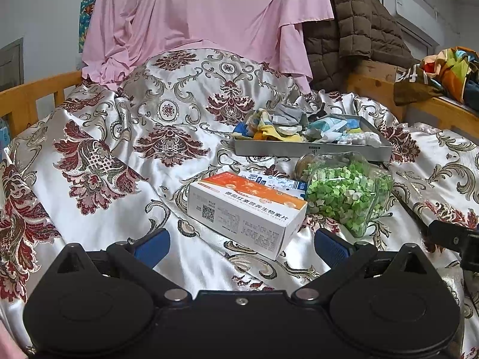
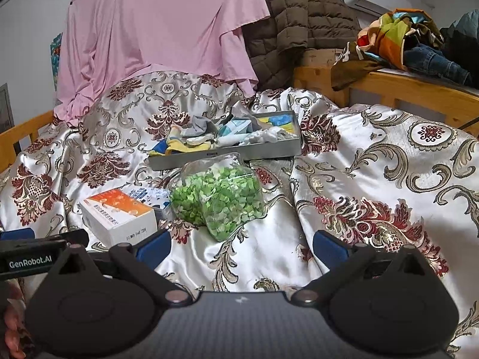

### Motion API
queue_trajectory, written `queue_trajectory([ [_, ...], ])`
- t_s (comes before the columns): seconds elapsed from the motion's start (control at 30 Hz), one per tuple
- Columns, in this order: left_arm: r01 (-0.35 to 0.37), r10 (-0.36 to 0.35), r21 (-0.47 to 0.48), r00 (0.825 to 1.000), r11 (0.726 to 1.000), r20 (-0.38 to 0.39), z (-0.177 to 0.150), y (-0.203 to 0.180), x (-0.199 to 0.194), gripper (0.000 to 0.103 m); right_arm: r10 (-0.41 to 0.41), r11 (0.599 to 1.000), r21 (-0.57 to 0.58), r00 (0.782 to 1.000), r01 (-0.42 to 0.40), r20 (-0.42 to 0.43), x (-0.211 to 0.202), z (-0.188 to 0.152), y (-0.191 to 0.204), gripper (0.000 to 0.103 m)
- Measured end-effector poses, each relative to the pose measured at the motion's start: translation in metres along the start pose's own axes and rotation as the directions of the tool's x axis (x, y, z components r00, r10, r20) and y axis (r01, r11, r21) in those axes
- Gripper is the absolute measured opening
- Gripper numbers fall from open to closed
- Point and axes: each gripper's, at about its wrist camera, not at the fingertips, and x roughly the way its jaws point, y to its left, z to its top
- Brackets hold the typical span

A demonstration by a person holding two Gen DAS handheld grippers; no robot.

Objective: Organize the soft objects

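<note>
A grey tray [image 1: 311,151] [image 2: 224,155] rests on the patterned satin bedspread, piled with crumpled socks and small cloths [image 1: 278,125] [image 2: 209,134] in yellow, grey, blue and white. My left gripper [image 1: 241,243] stands open low over the bedspread, just short of an orange-and-white box [image 1: 245,212] [image 2: 119,215]. My right gripper [image 2: 241,243] is open too, with bare bedspread between its blue fingers [image 2: 154,246], near a clear jar of green paper stars [image 2: 218,197] [image 1: 347,194] that lies on its side in front of the tray.
A blue-and-white packet [image 1: 275,181] [image 2: 149,194] lies behind the box. A pink sheet [image 1: 203,18] and a brown quilted jacket [image 1: 353,27] hang at the head of the bed. Wooden bed rails [image 2: 419,92] run along both sides, with piled clothes [image 2: 401,36] on the right.
</note>
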Motion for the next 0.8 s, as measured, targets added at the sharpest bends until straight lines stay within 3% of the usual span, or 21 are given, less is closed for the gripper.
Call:
queue_trajectory([
  [0.8,-0.005,0.005,0.003,1.0,1.0,-0.012,-0.0021,-0.0005,0.0016,0.102,-0.022,1.0,0.014,1.0,0.023,-0.022,0.0052,-0.0021,-0.0046,0.103],
])
